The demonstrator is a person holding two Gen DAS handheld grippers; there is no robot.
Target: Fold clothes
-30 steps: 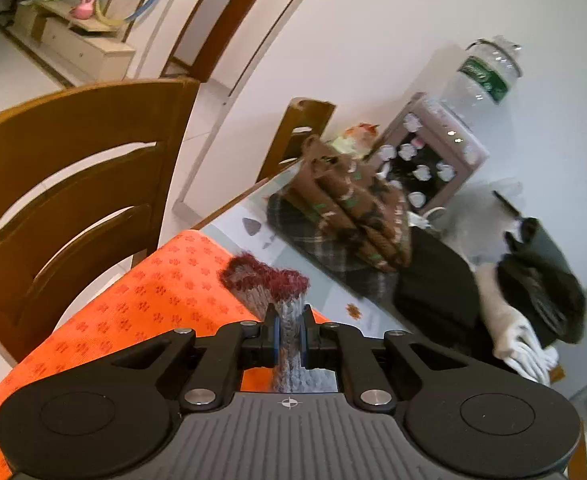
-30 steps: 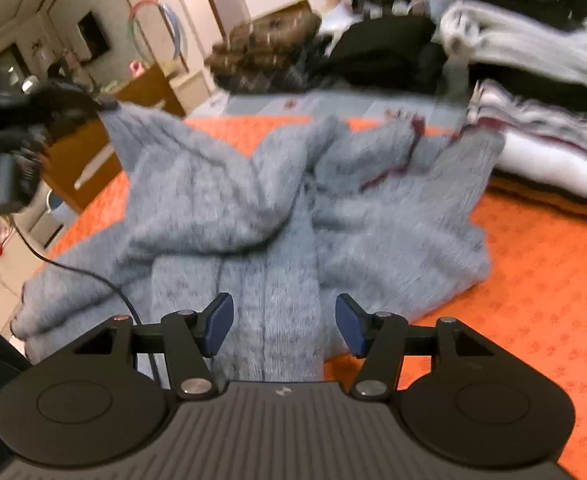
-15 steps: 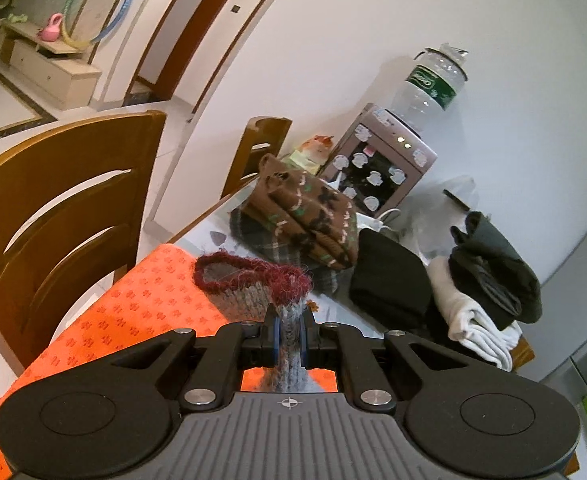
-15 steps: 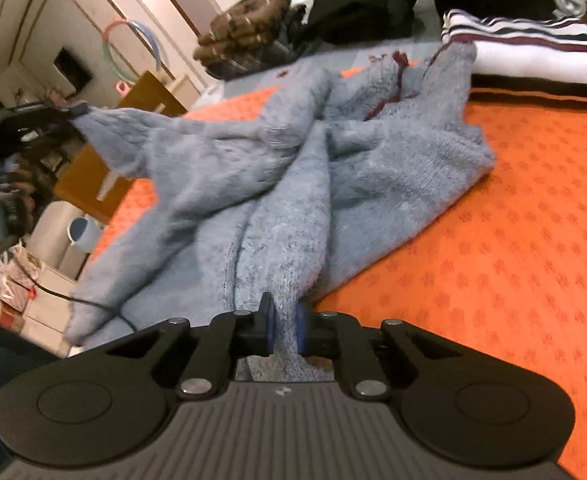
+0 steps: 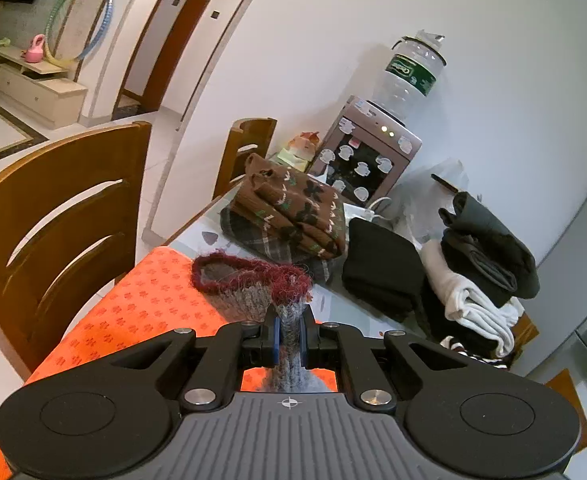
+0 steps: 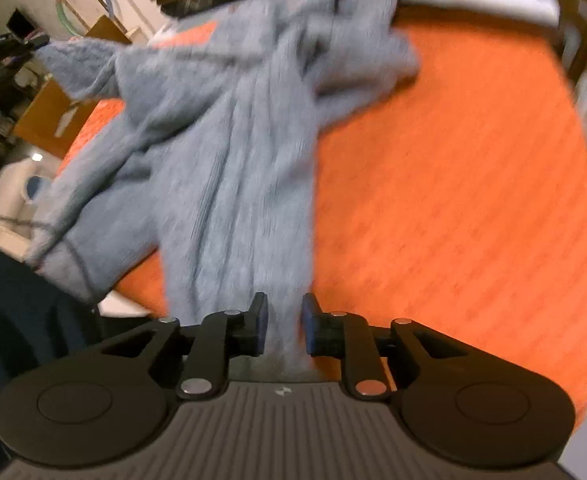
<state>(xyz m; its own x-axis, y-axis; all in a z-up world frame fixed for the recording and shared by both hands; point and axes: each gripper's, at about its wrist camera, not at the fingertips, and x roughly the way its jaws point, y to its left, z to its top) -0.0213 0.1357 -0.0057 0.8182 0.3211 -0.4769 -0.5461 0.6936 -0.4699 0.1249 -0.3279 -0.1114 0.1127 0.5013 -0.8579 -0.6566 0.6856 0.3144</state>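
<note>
The grey sweater point(image 6: 233, 152) lay rumpled on the orange cloth point(image 6: 453, 184) covering the bench, its body bunched and one end lifted off to the side, so the step in hand was the spreading-out that comes before any fold.

The left claw point(image 5: 289, 334) was clenched on a grey ribbed edge of the sweater just below its dark red trim point(image 5: 253, 276), holding that part up above the orange cloth.

The right claw point(image 6: 284, 330) straddled a long ridge of the knit at the edge of the sweater nearest the camera. Its jaws had just been opening a little after a tight pinch. In the blurred right wrist view the cloth filled the gap, but a sliver of space showed beside each pad, so I judged the grip slack rather than firm.

Beyond the sweater, at the far side of the orange cloth, stood stacks of folded clothes point(image 5: 377, 276).

The next move probably called for the right claw to pinch firmly again, then for both claws to draw apart and pull the sweater flat on the orange cloth, clear of the stacks.
</note>
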